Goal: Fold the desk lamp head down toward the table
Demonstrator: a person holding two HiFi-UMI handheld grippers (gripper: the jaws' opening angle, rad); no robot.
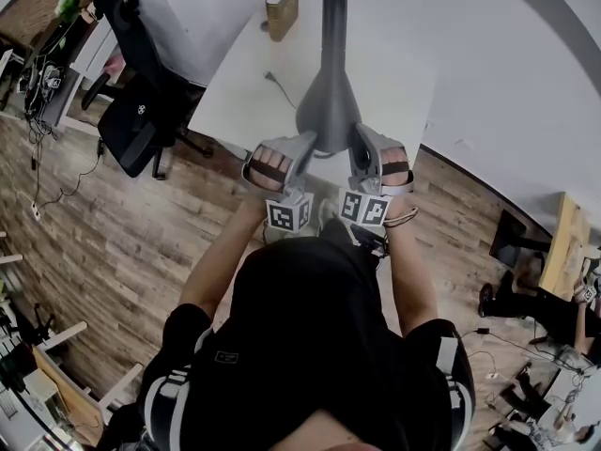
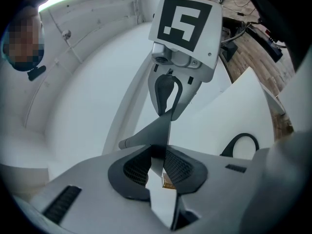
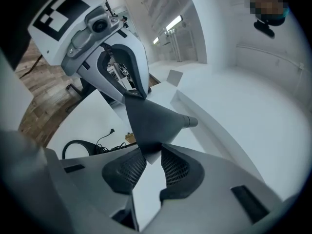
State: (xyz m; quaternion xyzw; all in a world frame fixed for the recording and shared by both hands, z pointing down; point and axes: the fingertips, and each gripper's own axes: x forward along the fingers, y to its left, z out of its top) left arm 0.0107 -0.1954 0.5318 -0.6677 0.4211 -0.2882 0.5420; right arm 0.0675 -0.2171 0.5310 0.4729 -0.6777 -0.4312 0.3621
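The grey cone-shaped lamp head [image 1: 328,104] hangs over the white table [image 1: 235,92], and its dark neck [image 1: 334,12] runs away from me. My left gripper [image 1: 306,147] holds the wide rim from the left and my right gripper [image 1: 361,143] holds it from the right. In the left gripper view the thin rim of the lamp head [image 2: 151,132] sits pinched between the pads of the left gripper [image 2: 157,162], with the right gripper [image 2: 167,97] opposite. In the right gripper view the lamp head [image 3: 152,118] reaches into the right gripper [image 3: 150,156], its rim caught at the pad tips.
A brown book [image 1: 282,7] stands at the table's far edge, and a thin cable [image 1: 273,81] lies left of the lamp. A dark cable loop [image 3: 78,147] lies on the table. A black office chair [image 1: 141,92] stands on the wooden floor at the left.
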